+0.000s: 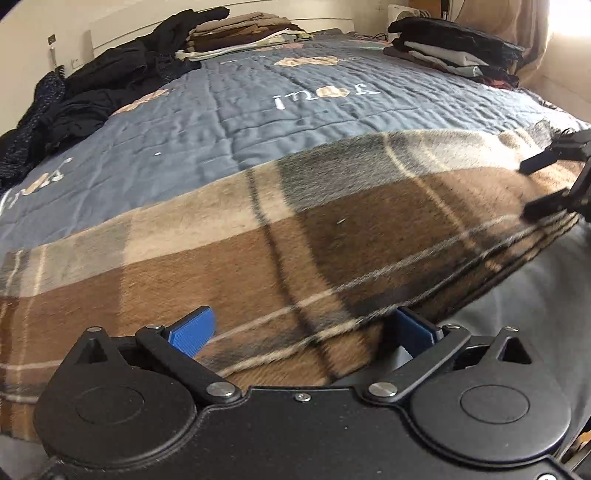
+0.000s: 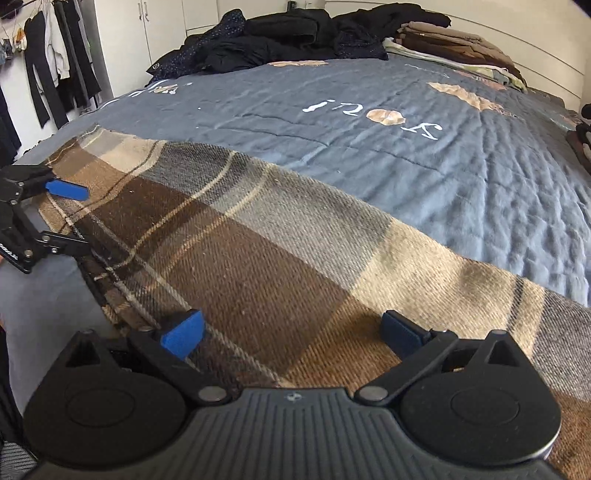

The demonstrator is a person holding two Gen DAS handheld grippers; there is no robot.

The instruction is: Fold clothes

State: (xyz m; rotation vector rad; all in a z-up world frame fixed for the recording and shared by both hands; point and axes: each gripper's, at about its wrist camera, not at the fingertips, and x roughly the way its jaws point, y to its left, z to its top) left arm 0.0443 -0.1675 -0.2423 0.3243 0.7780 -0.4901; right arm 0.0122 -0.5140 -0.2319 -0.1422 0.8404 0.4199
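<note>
A brown, grey and beige plaid cloth (image 1: 332,229) lies folded in a long band along the near edge of a bed, on a blue quilt (image 1: 258,110). My left gripper (image 1: 303,332) hovers over the cloth's near edge, its blue pads wide apart and nothing pinched. In the right wrist view the same cloth (image 2: 258,258) fills the foreground. My right gripper (image 2: 291,332) is open over it, with its pads spread. Each gripper shows in the other's view: the right gripper (image 1: 532,186) at the cloth's right end, the left gripper (image 2: 70,216) at its left end. Both look open.
A heap of dark clothes (image 1: 92,92) lies at the far side of the bed. Beside it is a folded brown stack (image 1: 240,33), and another folded stack (image 1: 454,48) sits at the far right. Clothes on hangers (image 2: 48,66) are left of the bed. The quilt (image 2: 406,147) spreads beyond the cloth.
</note>
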